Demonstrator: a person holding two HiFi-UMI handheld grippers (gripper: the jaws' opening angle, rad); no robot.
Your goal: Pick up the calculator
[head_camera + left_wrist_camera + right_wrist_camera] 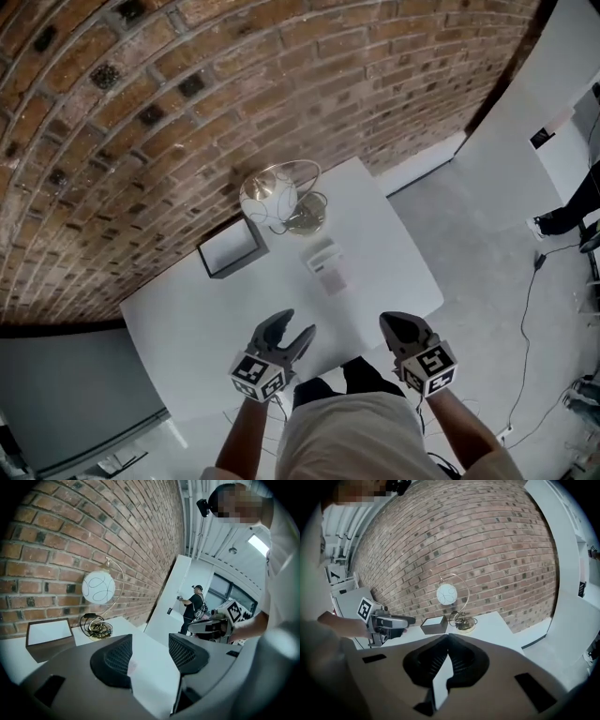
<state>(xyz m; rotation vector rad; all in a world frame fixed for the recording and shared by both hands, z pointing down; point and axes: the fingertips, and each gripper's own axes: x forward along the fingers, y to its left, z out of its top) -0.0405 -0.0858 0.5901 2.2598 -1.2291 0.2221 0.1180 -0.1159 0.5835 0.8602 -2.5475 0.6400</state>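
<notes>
In the head view, a white desk point(216, 319) stands with its far edge against a brick wall point(141, 112). The calculator point(326, 265) lies flat near the desk's middle, a little toward its right edge, touched by nothing. Near the far edge, just beyond the calculator, stands a lamp point(278, 199) with a round white shade on a curved gold stem, and left of it a dark box point(231, 248) with a white top. The left gripper point(294, 323) and the right gripper point(398, 323) hang over the near edge, well apart from the calculator, the left one's jaws spread and the right one's drawn together. In the left gripper view, the jaws stand released and wide, with only bare desk top between them; lamp and box show beyond at the left, the right gripper is at the right, and a person point(193, 606) in dark clothes stands far off by a white panel. In the right gripper view, the jaws are clenched, their tips meeting with nothing held, and they aim toward the lamp and box, with the left gripper at the left.
</notes>
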